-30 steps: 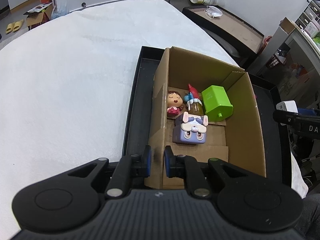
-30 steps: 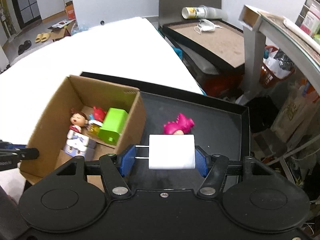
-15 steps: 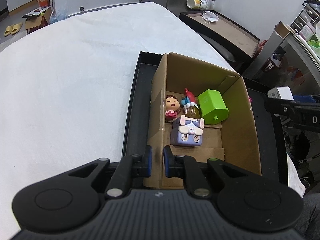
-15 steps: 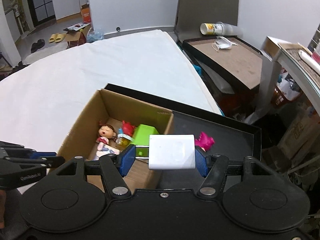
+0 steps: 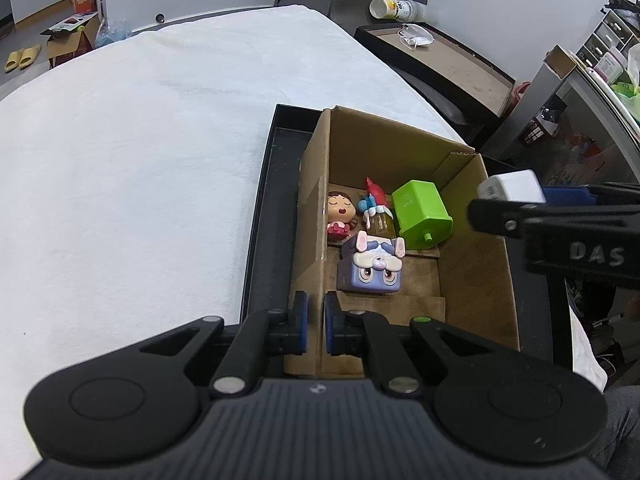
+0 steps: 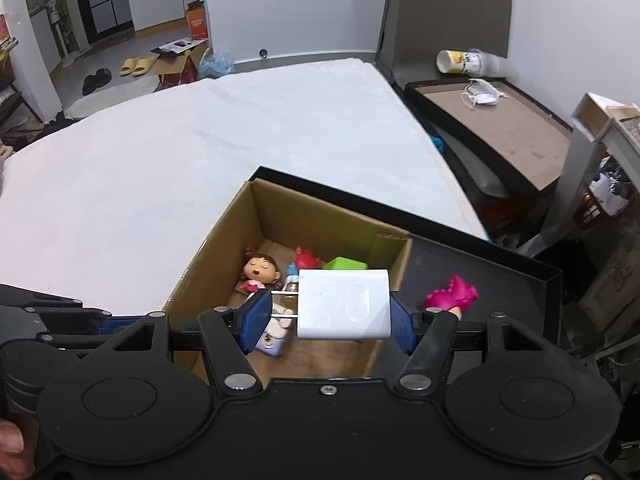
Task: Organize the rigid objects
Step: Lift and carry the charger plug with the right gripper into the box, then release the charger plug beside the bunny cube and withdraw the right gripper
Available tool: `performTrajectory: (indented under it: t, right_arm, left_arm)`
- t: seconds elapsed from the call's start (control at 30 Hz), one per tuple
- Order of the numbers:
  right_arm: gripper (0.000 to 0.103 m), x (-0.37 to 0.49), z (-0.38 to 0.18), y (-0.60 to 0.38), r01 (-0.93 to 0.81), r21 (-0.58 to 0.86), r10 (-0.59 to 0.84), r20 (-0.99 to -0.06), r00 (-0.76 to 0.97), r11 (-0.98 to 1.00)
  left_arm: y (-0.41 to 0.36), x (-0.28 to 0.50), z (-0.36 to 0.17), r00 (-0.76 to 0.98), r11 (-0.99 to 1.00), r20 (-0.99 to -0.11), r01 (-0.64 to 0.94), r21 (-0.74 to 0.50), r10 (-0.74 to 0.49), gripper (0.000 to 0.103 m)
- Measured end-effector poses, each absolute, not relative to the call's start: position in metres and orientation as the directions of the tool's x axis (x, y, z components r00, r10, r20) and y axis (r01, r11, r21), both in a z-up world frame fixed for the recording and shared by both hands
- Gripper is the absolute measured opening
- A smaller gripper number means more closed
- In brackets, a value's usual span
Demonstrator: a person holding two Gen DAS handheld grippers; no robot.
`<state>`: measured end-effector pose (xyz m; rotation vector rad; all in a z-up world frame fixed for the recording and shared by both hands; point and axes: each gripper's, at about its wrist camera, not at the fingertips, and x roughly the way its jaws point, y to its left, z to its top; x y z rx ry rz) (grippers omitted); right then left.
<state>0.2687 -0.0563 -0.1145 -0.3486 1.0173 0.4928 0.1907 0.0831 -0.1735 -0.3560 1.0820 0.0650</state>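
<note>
Since a second ago the right gripper (image 6: 331, 320) has carried the white rectangular plug-in charger (image 6: 344, 305) leftward, from above the black tray's bare floor to above the open brown cardboard box (image 6: 224, 236); in the left wrist view the charger (image 5: 512, 187) now shows over the box's right wall, where before only a corner of it peeked in. The left gripper (image 5: 315, 324) has kept its place, and its pads have closed the last little way onto the box's left wall (image 5: 312, 216).

The box stands inside the shallow black rectangular tray (image 5: 264, 200), which rests on the white cloth-covered table (image 5: 140, 140). Inside the box, from left to right along the back, lie a small doll with brown hair and a pink dress (image 5: 340, 212), a little bottle-shaped toy with a red and blue top (image 5: 376, 208), and a lime-green plastic block (image 5: 420, 212). In front of them sits a lilac cube with a rabbit face (image 5: 370, 268). Outside the box, on the tray floor to its right, lies a magenta spiky toy figure (image 6: 454, 294).

The left gripper is clamped on the box's left wall near the front corner, one blue pad on each side of the cardboard. The right gripper grips the charger sideways, its metal prongs against the left pad and its flat end against the right pad. The charger hangs above the right half of the box, clear of the toys beneath.
</note>
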Motion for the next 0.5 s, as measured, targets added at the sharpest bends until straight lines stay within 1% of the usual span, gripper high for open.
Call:
performTrajectory:
  t: [0.37,0.5]
  right_arm:
    - [0.061,0.269,-0.144,-0.043,-0.547,-0.075,0.18,-0.9,0.397,0.834]
    - [0.062,0.27,-0.15,-0.04,-0.544,-0.117,0.146,-0.898,0.416,0.831]
  left_arm:
    - [0.085,0.192,-0.175,0.472,0.937,-0.872,-0.23,-0.262,-0.129,0.008]
    - [0.085,0.193,-0.175,0.471,0.937,-0.872,-0.229,-0.263,-0.129,0.008]
